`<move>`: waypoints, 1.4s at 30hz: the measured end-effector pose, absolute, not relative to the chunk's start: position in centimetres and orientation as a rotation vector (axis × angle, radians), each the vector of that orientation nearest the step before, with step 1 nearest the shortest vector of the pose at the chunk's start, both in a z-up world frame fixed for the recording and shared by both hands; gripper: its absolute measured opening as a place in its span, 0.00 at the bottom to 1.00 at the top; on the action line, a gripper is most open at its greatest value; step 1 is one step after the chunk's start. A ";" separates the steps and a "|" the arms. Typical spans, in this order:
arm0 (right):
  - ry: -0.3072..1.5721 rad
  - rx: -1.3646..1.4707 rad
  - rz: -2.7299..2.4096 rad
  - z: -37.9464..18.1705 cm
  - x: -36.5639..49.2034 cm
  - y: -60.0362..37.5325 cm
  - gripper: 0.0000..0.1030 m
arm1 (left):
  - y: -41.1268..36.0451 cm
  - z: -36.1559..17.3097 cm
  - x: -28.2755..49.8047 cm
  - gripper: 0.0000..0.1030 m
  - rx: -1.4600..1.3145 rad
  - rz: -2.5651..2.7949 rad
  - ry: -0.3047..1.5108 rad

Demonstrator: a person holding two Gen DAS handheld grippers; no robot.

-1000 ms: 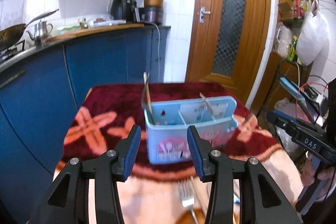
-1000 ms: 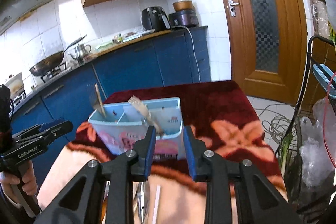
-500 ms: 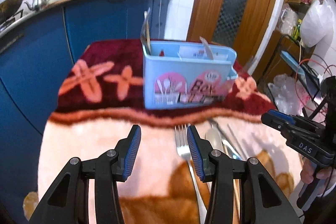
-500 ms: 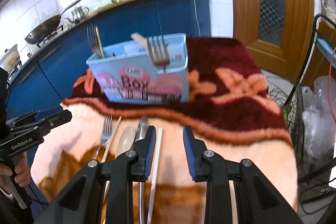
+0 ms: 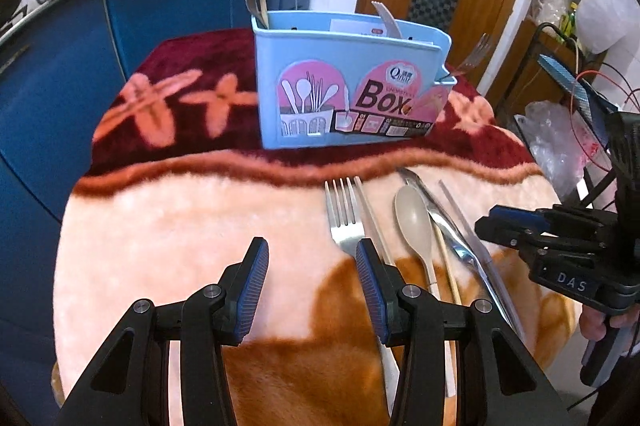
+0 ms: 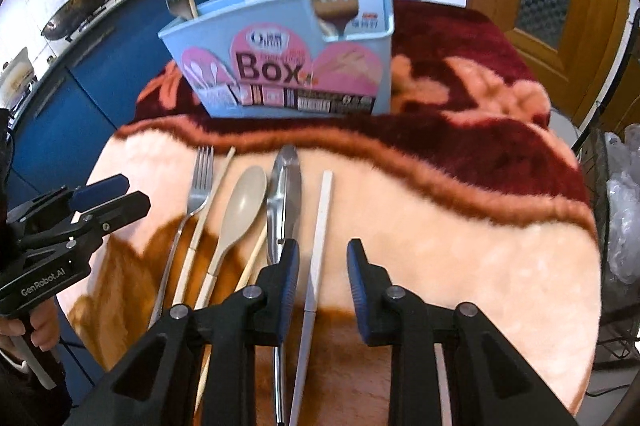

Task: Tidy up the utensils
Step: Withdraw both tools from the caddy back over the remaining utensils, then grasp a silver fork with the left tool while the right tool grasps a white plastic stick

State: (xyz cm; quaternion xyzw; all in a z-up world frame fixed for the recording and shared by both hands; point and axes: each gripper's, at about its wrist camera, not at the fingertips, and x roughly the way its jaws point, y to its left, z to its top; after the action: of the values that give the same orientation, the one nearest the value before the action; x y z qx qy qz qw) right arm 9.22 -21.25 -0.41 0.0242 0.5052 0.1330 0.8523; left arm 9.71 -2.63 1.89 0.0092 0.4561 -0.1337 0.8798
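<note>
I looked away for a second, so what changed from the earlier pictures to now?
Both grippers tipped down toward the utensils lying on the blanket. The right gripper has just been closing, now straddling the white chopstick without pressing it. The left gripper stayed open, empty. The blue box and utensils stayed put.

Box (image 6: 280, 66) stands at blanket's (image 6: 460, 226) far side, forks upright inside. Before it, in a row left to right: fork (image 6: 198, 186), spoon (image 6: 240, 210), knife (image 6: 286, 198), chopstick (image 6: 320, 234) (thinner sticks lie between).
</note>
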 end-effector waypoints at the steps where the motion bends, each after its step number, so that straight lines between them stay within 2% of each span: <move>1: 1.077 0.049 0.282 -0.7 9.4 -21.1 0.20 | -2.6 1.7 9.8 0.46 0.019 -0.278 0.955; 13: 1.081 0.072 0.294 -1.6 10.2 -21.4 0.08 | -3.2 -0.1 10.9 0.46 0.038 -0.283 1.032; 18: 1.020 0.125 0.304 -1.1 9.3 -22.3 0.08 | -4.1 -0.6 11.1 0.45 0.052 -0.324 1.068; 19: 1.007 0.131 0.310 -0.8 9.1 -22.4 0.08 | -4.2 -0.7 11.2 0.44 0.048 -0.326 1.076; 23: 0.953 0.141 0.329 0.2 8.1 -22.9 0.08 | -4.8 -0.7 11.6 0.21 0.027 -0.357 1.122; 25: 0.924 0.151 0.337 0.7 7.7 -23.1 0.08 | -5.1 -0.7 12.0 0.14 0.005 -0.373 1.158; 32: 0.850 0.182 0.359 1.9 6.6 -23.5 0.08 | -6.1 -1.2 12.8 0.12 0.006 -0.352 1.222; 35: 0.831 0.202 0.367 2.1 6.2 -23.7 0.08 | -5.9 -1.3 13.0 0.07 -0.015 -0.347 1.220; 38: 0.805 0.214 0.370 2.3 5.9 -23.9 0.08 | -5.1 -1.1 12.7 0.05 -0.064 -0.363 1.182; 42: 0.745 0.215 0.362 2.9 5.3 -24.1 0.08 | -4.0 0.1 10.5 0.03 -0.116 -0.411 1.030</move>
State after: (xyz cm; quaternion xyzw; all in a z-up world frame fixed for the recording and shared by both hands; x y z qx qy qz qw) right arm 5.33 -24.13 2.87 0.1044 0.3613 0.1755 0.9098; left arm 10.50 -3.96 0.06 -0.0549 0.4889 -0.1951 0.8485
